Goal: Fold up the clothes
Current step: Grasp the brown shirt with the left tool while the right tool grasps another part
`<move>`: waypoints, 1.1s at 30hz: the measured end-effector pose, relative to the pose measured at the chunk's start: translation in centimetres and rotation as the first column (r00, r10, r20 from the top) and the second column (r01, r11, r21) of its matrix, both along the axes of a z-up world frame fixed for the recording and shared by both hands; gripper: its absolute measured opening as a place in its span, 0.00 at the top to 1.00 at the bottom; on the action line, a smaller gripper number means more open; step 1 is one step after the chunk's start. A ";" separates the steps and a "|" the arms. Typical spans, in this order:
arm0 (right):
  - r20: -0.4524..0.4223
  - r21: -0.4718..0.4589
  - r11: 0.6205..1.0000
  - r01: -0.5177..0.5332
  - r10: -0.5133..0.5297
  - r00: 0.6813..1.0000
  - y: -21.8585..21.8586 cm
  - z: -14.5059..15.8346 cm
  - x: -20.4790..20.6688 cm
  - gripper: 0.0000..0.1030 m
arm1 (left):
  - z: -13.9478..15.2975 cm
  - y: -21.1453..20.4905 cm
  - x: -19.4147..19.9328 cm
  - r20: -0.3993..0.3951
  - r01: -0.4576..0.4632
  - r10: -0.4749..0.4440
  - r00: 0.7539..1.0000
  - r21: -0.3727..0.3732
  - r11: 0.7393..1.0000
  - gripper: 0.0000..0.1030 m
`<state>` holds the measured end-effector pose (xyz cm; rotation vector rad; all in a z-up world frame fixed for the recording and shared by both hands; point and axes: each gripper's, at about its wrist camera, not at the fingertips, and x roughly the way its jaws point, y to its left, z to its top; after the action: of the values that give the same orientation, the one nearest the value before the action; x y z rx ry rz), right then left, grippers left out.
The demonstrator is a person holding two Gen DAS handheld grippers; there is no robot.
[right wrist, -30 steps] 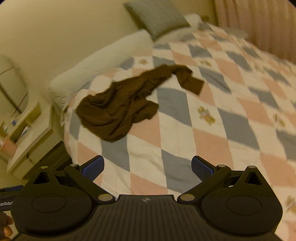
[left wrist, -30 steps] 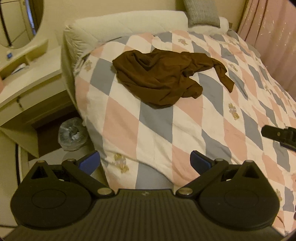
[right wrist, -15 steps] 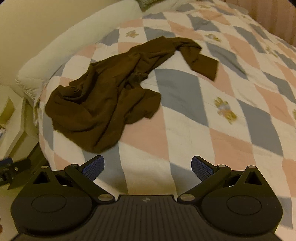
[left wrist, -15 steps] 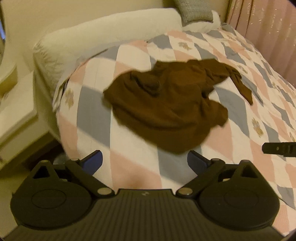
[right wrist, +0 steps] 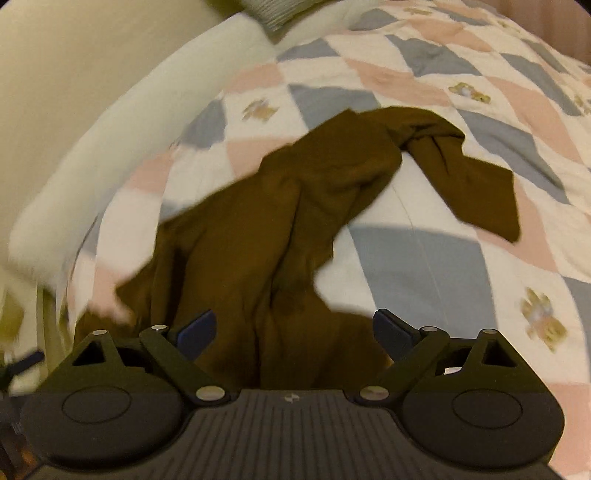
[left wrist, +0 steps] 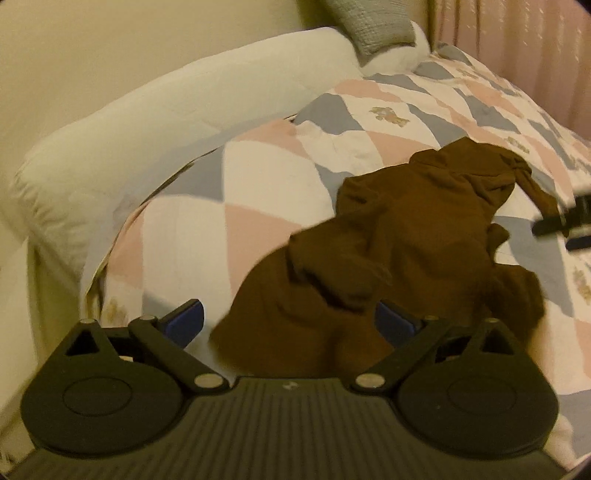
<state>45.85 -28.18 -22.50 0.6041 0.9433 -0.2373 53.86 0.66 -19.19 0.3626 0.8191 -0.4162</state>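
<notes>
A crumpled brown garment (left wrist: 399, 254) lies on the checked quilt (left wrist: 266, 184) near the bed's corner. My left gripper (left wrist: 290, 319) is open, its blue pads wide apart over the garment's near edge. In the right wrist view the same brown garment (right wrist: 277, 236) stretches from between the fingers up to a sleeve (right wrist: 476, 188) at the right. My right gripper (right wrist: 293, 328) is open, with the cloth's lower part lying between its pads. The right gripper's tip (left wrist: 565, 225) shows at the right edge of the left wrist view.
A white padded bed end (left wrist: 147, 125) curves behind the quilt, with a grey cushion (left wrist: 369, 26) on top. Pink curtains (left wrist: 517, 44) hang at the far right. The bed's edge drops off at the left (right wrist: 48, 295).
Both grippers have moved forward and down to the garment, which now fills the space between their open fingers. The garment itself lies as before.
</notes>
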 end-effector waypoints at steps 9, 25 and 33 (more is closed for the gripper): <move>0.011 0.199 0.939 0.280 -0.288 0.957 -7.4 -4.9 5.5 0.20 | -3.7 -3.4 2.4 0.014 0.179 -0.181 0.983 0.095 0.979 0.26; 0.121 0.222 0.938 0.266 -0.297 0.947 -8.2 -1.4 0.5 0.87 | 1.8 0.9 -1.7 -0.049 0.187 -0.194 0.980 -0.120 0.975 0.83; 0.007 0.198 0.901 0.385 -0.394 0.919 -8.3 1.5 -18.6 0.88 | 5.4 3.3 -13.3 -0.181 0.298 -0.337 0.924 -0.209 0.931 0.83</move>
<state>27.30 -36.52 -21.04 0.9764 0.7981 -0.4917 40.61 3.97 -13.79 0.2875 0.9277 -0.8402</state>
